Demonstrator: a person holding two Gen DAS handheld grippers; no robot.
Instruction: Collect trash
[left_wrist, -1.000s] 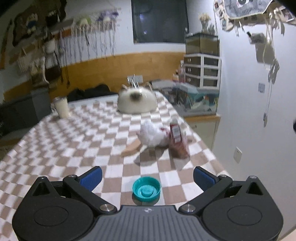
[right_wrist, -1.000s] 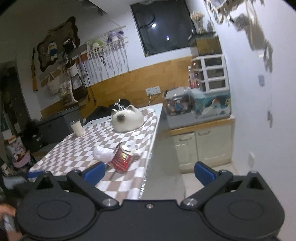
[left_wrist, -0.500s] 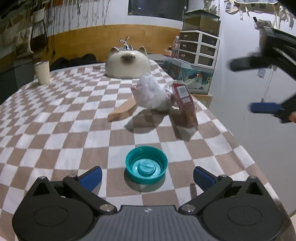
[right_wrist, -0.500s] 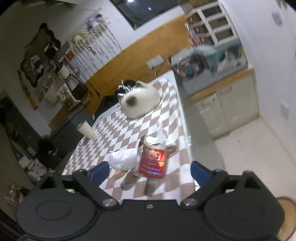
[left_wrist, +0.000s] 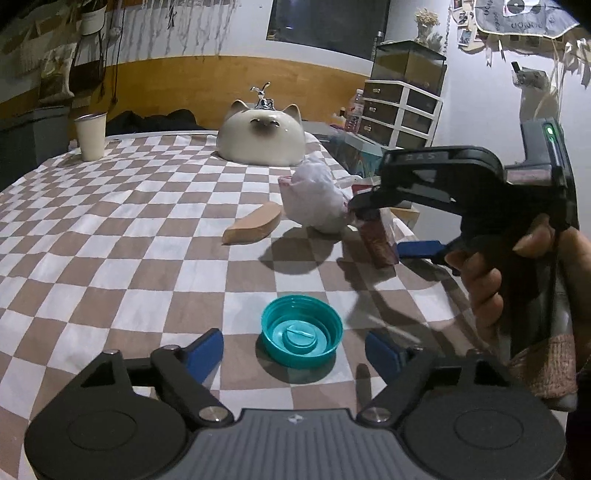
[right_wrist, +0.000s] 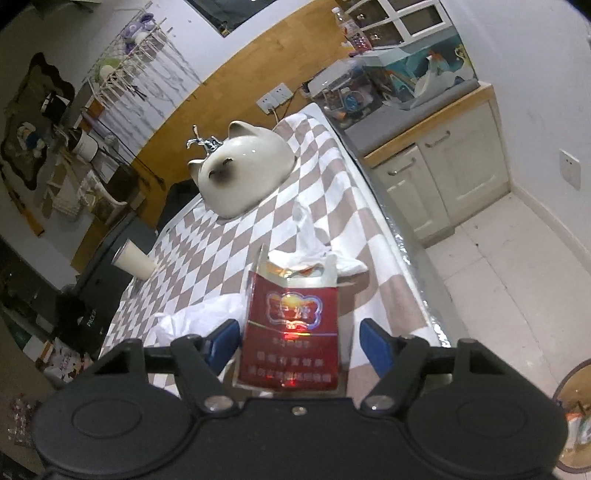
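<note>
A teal bottle cap (left_wrist: 301, 335) lies open side up on the checkered tablecloth (left_wrist: 110, 236), just ahead of and between the fingers of my open left gripper (left_wrist: 293, 350). A red cigarette pack (right_wrist: 293, 334) stands near the table's right edge, between the open fingers of my right gripper (right_wrist: 299, 341); the pack also shows in the left wrist view (left_wrist: 378, 242). My right gripper (left_wrist: 391, 229) shows there too, held by a hand. A crumpled white tissue (left_wrist: 316, 199) and a tan wedge-shaped piece (left_wrist: 253, 223) lie beside the pack.
A cat-shaped ceramic basin (left_wrist: 260, 138) with a tap stands at the table's far end. A cream cup (left_wrist: 90, 136) stands at the far left. The table's right edge (right_wrist: 402, 251) drops to a tiled floor by low cabinets (right_wrist: 443, 173).
My right gripper has come down to the table and now has the red pack between its fingers. My left gripper has moved closer to the teal cap.
</note>
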